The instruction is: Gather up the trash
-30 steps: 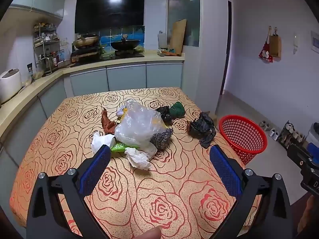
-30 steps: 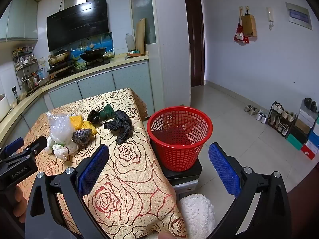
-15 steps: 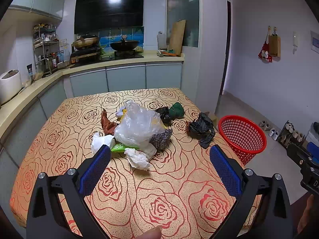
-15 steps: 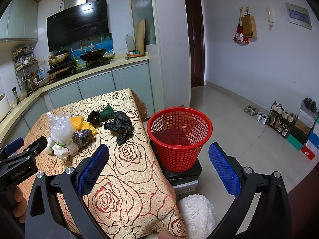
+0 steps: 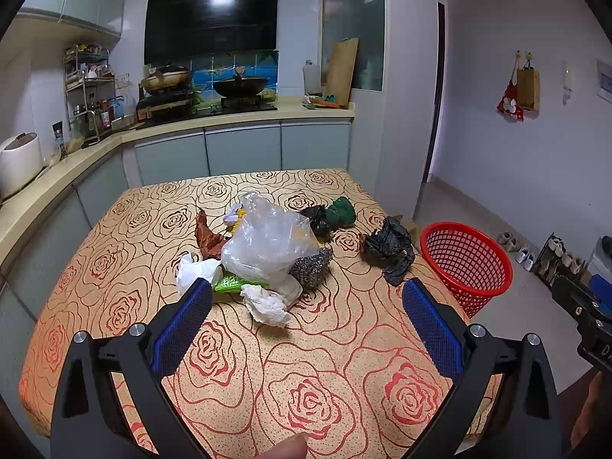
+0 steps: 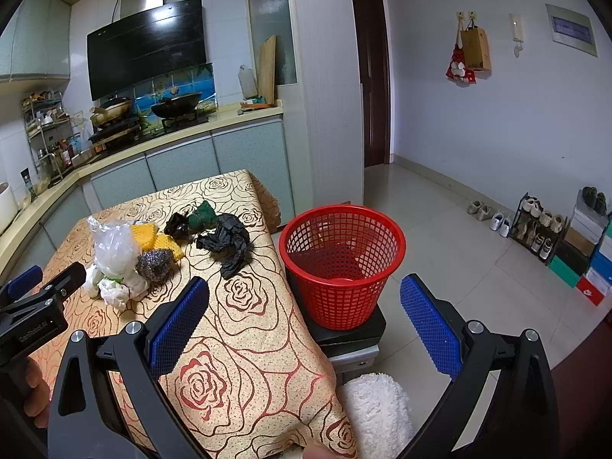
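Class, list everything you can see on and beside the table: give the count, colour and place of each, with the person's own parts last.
clear plastic bag: one, clear, table centre
steel wool: one, grey, beside the bag
tissue: one, white, nearest pile edge
black bag: one, black, near basket side
green wad: one, dark green, far side
basket: one, red, beside table, looks empty
table: one, rose-patterned cloth
left gripper: open, holds nothing
right gripper: open, holds nothing

A rose-patterned table (image 5: 237,375) carries, ahead of the left tongs, a clear plastic bag (image 5: 267,244), crumpled tissue (image 5: 266,304) and steel scourer (image 5: 310,267); a black bag (image 5: 390,248) lies further right
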The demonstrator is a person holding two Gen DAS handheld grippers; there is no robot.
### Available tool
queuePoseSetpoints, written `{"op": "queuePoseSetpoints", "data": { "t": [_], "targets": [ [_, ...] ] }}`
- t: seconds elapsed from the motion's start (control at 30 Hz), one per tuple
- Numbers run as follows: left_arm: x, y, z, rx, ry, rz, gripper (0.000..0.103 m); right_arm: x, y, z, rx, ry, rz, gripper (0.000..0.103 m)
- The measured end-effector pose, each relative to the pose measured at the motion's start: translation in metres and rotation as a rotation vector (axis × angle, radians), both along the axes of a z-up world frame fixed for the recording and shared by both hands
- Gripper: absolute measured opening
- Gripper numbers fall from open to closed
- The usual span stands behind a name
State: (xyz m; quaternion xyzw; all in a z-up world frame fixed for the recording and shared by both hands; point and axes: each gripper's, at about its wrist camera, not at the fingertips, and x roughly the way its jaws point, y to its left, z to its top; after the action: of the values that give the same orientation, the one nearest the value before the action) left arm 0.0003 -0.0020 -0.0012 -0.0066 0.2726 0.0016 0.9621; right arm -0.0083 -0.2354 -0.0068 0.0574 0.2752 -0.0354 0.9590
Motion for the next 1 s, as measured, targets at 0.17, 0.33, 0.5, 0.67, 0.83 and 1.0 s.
{"op": "queuePoseSetpoints", "data": {
  "t": [0.17,0.33,0.5,0.67,0.83,1.0],
  "targets": [
    [0.003,0.005,-0.002,-0.006,0.006,0.010,0.096,0.002,-0.005,-0.001,-0.009,-0.002,-0.012,0.098],
    [0.004,0.006,-0.003,-0.002,0.004,0.012,0.096,0.007,-0.010,-0.004,-0.015,-0.002,-0.034,0.098],
    [0.006,0.006,-0.007,0.009,0.000,0.019,0.096,0.011,-0.013,-0.008,-0.028,-0.012,-0.041,0.098],
    [0.010,0.009,-0.011,0.008,0.009,0.032,0.096,0.014,-0.017,-0.008,-0.029,-0.023,-0.045,0.098],
    [0.011,0.012,-0.011,0.011,0.000,0.041,0.096,0.014,-0.018,-0.007,-0.032,-0.032,-0.043,0.098],
    [0.012,0.013,-0.012,0.013,-0.002,0.037,0.096,0.014,-0.018,-0.008,-0.034,-0.030,-0.046,0.098]
  ]
}}
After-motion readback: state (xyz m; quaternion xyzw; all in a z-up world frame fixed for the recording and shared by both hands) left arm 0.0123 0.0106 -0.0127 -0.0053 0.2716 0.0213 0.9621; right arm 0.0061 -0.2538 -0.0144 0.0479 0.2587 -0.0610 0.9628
